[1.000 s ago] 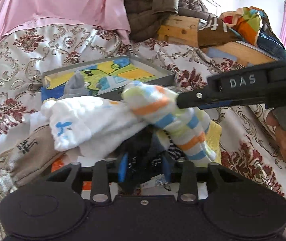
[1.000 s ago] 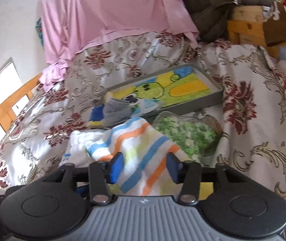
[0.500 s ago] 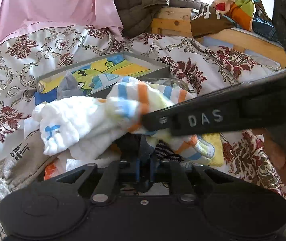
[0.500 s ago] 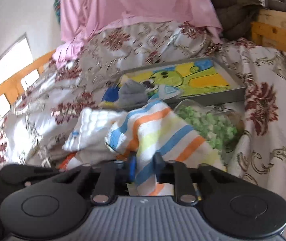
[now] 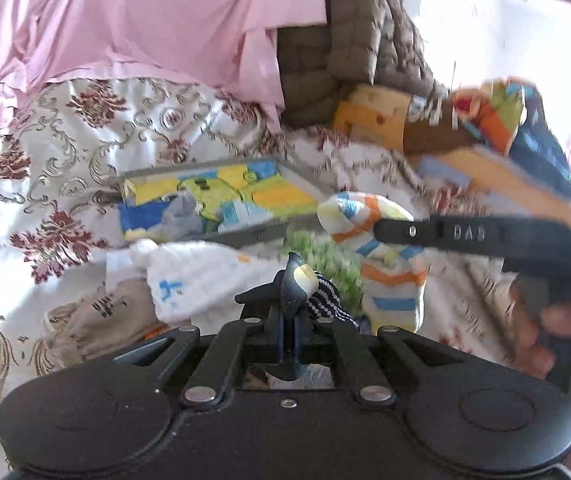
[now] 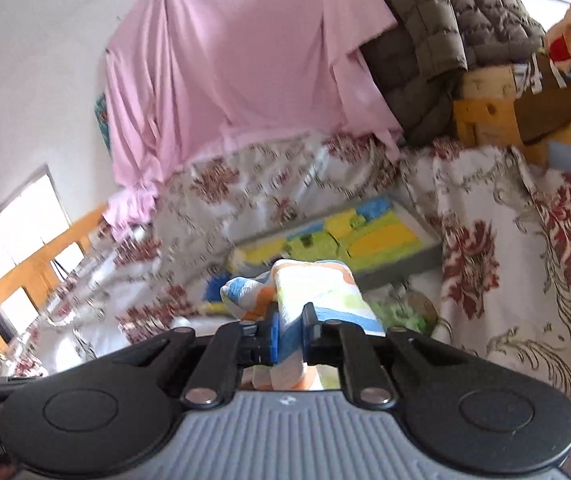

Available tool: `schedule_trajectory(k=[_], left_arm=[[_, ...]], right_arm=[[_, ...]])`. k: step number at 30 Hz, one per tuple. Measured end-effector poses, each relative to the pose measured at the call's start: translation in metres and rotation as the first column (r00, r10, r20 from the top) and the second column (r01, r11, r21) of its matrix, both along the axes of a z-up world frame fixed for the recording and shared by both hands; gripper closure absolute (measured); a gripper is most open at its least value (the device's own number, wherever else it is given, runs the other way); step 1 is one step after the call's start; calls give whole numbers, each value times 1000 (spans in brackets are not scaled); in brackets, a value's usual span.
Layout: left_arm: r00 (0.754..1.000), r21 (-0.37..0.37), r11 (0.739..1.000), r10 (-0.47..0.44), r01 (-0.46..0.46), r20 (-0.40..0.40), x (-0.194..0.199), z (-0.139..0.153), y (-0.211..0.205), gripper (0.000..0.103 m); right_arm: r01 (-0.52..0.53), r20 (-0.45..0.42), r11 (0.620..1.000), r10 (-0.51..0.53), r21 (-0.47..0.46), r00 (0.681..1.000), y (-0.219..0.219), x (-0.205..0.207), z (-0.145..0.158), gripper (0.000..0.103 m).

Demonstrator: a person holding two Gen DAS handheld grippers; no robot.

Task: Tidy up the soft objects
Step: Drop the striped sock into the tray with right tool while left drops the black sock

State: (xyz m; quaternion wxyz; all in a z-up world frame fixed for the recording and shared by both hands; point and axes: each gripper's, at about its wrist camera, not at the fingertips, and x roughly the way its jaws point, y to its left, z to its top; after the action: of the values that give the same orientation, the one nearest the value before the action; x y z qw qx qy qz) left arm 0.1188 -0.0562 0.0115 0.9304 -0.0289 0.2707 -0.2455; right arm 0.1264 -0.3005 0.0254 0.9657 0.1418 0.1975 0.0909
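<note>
Floral bedding [image 5: 85, 152] in cream and dark red covers the whole work surface, with a pink sheet [image 5: 145, 20] draped behind it and a brown quilted jacket [image 5: 357, 40] heaped on wooden furniture at the back. On the bedding lies a shallow grey tray [image 5: 261, 232] with a bright yellow, blue and green picture on its floor; a small grey sock [image 5: 179, 216] rests inside it near the front left corner.

Just in front of the tray sits a loose pile: a white knitted piece [image 5: 201, 280] with a blue mark, a beige sock [image 5: 101, 312] with dark lettering to its left, and a green-speckled item [image 5: 325, 256] to its right.

Left gripper [image 5: 290, 320] has its jaws drawn nearly together on a dark sock [image 5: 299, 284] with a cream patch, which stands up between the fingers above the pile; a black-and-white dotted part of it hangs to the right.

Right gripper [image 6: 290, 334] has its jaws pressed in on a striped sock [image 6: 317, 292], white with orange, blue and pale green bands. From the left wrist view this sock [image 5: 373, 248] hangs raised off the bedding, to the right of the dark sock and in front of the tray's right end
</note>
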Motion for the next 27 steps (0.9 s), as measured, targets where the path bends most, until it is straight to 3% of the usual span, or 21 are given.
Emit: schedule_trajectory(k=[5, 12, 19, 23, 27], left_arm=[[999, -69, 997, 33, -31, 34, 6, 24, 13, 99], [994, -90, 993, 89, -83, 67, 34, 36, 20, 99], [982, -129, 978, 177, -167, 70, 91, 40, 34, 99], [972, -109, 974, 208, -197, 108, 139, 45, 39, 99], [969, -98, 971, 227, -218, 97, 197, 39, 41, 99]], right_arm=[[-22, 63, 999, 20, 28, 998, 2, 0, 8, 91], [-19, 103, 999, 16, 31, 995, 8, 13, 11, 91], [-46, 168, 999, 41, 24, 985, 22, 75, 33, 91], [-55, 188, 996, 41, 71, 981, 28, 125, 42, 91], [-51, 164, 991, 31, 120, 986, 31, 175, 36, 91]])
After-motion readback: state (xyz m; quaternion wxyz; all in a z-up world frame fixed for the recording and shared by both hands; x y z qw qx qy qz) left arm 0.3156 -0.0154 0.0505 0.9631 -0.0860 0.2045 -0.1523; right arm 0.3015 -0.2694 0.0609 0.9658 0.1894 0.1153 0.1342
